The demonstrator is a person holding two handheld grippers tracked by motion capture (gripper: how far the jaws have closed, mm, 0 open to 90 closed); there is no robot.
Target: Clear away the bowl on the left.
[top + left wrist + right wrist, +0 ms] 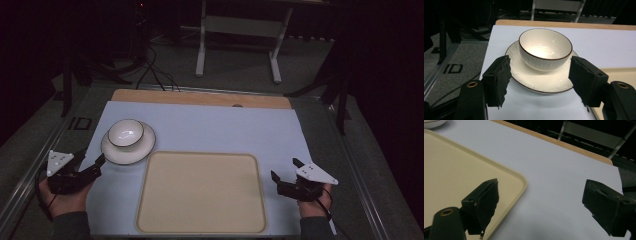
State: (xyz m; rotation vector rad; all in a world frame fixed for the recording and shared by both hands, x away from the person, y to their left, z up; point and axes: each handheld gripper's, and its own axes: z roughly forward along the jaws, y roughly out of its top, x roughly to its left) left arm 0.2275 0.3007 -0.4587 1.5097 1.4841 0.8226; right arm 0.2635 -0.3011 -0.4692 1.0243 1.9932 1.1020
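A white bowl (126, 132) sits upright, mouth up, in the middle of a white plate (145, 148) at the far left of the counter (210, 127). Both are round, so no side is longer. My left gripper (93, 162) is near the plate, pointing at it, jaws wide apart and holding nothing. My right gripper (284, 170) is open and empty too, just right of the tan tray (200, 192).
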